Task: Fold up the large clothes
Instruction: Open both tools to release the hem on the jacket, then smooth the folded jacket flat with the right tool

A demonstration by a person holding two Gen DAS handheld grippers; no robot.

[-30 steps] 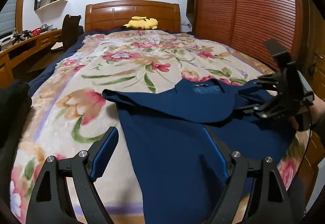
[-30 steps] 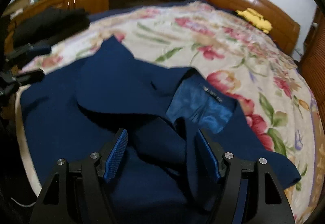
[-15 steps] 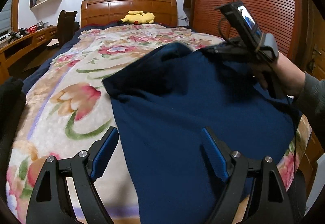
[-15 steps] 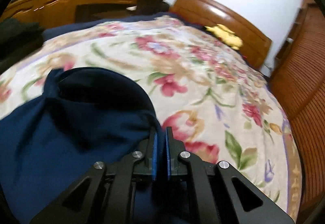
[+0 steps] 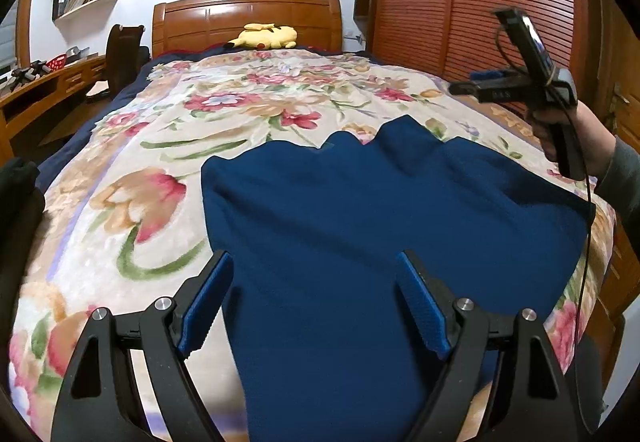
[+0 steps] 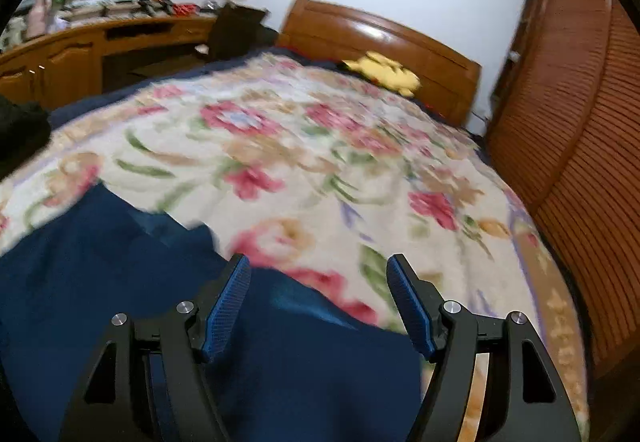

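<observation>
Cloth lies flat on the bed, blue, soft and floppy. Left gripper waits above it, fingers apart. Right gripper has just opened its fingers, nothing between them. Best to grab a corner or edge.

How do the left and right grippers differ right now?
The left gripper sits low over the navy garment, while the right gripper is raised clear of it, held up in a hand by the wardrobe. The left's jaws frame cloth; the right's, which have just been opening, frame mostly the floral blanket. Both are open and grip nothing.
</observation>
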